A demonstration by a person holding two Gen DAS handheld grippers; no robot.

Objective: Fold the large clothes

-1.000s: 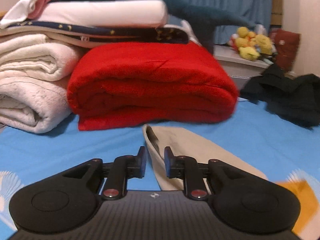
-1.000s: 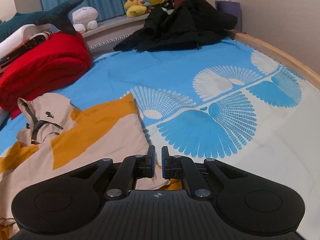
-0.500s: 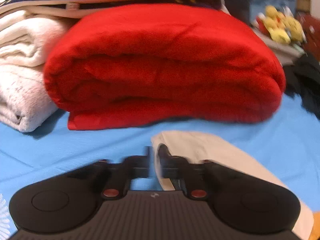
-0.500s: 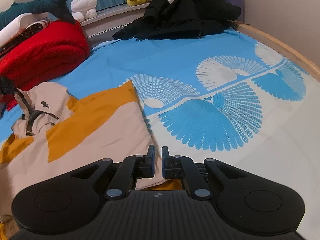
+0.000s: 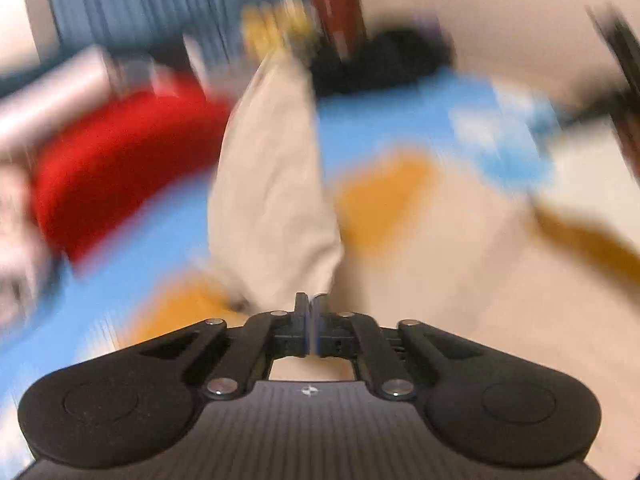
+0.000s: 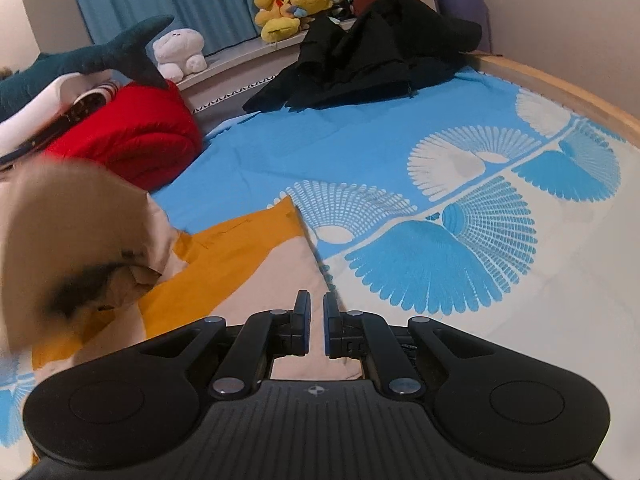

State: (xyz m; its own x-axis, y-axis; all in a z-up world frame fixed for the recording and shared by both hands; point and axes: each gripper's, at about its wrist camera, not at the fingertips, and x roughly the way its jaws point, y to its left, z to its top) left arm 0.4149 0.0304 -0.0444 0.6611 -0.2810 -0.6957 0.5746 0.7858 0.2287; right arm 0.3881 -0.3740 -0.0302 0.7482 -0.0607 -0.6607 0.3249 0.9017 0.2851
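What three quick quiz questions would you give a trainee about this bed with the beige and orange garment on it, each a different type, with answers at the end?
1. True or false: the left gripper is shut on beige cloth of the garment.
2. Multiple choice: the heap of clothes at the far end of the bed is A) black, B) green, C) white.
3. Fill in: the plush shark has its tail right above a folded blanket coloured ___.

Key: 1 true; 2 A; 3 red.
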